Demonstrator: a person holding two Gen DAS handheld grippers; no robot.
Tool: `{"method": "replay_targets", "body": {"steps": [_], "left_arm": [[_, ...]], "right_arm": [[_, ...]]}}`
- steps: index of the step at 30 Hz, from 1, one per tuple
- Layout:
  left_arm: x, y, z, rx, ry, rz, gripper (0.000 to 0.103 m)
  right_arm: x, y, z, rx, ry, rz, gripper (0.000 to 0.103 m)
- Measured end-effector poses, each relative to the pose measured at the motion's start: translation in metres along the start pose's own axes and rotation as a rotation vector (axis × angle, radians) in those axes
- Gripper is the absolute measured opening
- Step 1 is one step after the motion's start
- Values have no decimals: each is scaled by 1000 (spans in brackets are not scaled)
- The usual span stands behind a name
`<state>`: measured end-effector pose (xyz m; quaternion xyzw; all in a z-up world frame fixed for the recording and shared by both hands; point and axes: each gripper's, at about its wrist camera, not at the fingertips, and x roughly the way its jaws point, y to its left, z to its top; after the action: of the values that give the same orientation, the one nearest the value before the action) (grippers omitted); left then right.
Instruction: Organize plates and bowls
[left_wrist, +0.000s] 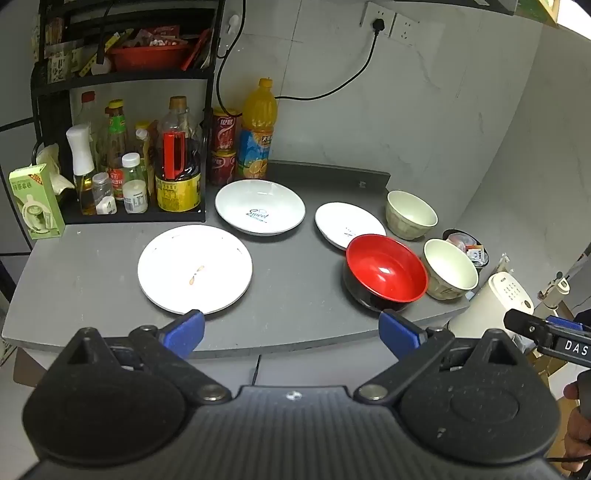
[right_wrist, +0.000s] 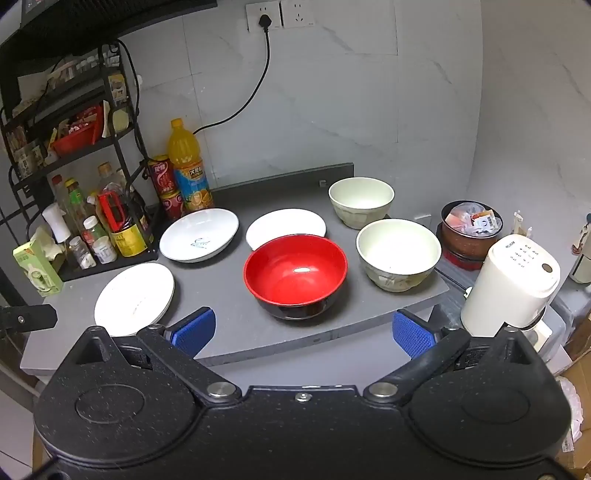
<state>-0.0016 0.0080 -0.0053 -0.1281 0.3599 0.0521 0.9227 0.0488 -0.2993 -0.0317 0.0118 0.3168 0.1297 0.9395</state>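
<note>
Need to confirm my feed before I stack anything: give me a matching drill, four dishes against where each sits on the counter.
Things:
1. red bowl
2. Sweet plate
3. decorated plate
4. rear cream bowl

Places:
A. far right, near the back wall
B. near the front edge, left
C. beside the drink bottles
D. overlapping the small white plate

Pairs: 1-D, 2-C, 3-B, 4-A

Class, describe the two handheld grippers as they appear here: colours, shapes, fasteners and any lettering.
The left gripper and right gripper match: a black, speckled, ribbed body, two rounded black housings with triangular cut-outs, silver rivets at the linkage arms and a central screw. Each finger ends in a blue textured pad. In the left wrist view, the right gripper's side bears white letters "DAS".
</note>
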Motion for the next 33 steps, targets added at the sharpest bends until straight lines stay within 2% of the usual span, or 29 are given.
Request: {"method": "replay_targets", "body": {"steps": [5, 9, 33], "left_arm": [[4, -4, -2, -1, 8, 12, 100], [5, -3, -2, -6, 10, 13, 100], [14, -25, -8, -17, 29, -1, 100]], "right_arm": [[-9, -3, -2, -3, -3, -2, 103], [3, -3, -4, 11, 29, -6, 103], [1, -12, -9, 1, 48, 2, 103]]}}
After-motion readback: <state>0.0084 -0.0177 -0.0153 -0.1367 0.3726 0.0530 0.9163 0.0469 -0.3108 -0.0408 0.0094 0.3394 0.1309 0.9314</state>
